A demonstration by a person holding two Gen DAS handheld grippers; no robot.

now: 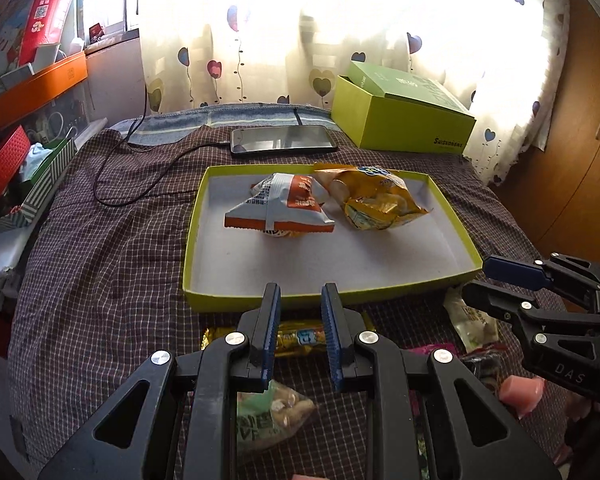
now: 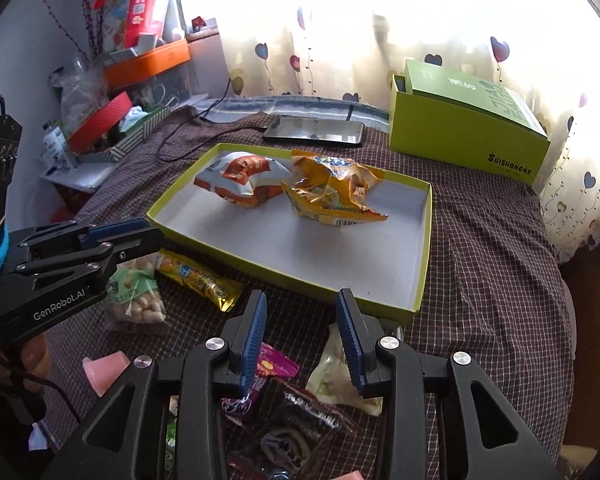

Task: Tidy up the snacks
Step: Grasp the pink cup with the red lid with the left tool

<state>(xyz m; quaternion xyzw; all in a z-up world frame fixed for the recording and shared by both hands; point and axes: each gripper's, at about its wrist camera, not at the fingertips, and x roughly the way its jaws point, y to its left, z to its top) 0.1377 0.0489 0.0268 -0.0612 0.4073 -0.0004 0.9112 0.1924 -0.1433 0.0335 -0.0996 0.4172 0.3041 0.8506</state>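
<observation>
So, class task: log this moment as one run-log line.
tray: two bags in | left gripper: open, empty | right gripper: open, empty | gold bar: outside tray

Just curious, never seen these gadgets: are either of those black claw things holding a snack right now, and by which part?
Nothing is held. The left gripper and right gripper both have jaws apart with nothing between them, above the loose snacks.

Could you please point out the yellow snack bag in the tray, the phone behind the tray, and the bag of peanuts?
yellow snack bag [image 2: 334, 192]: right wrist view, middle of the crumpled foil.
phone [image 1: 284, 140]: left wrist view, centre of the dark screen.
bag of peanuts [image 2: 138, 300]: right wrist view, the clear lower part showing nuts.
</observation>
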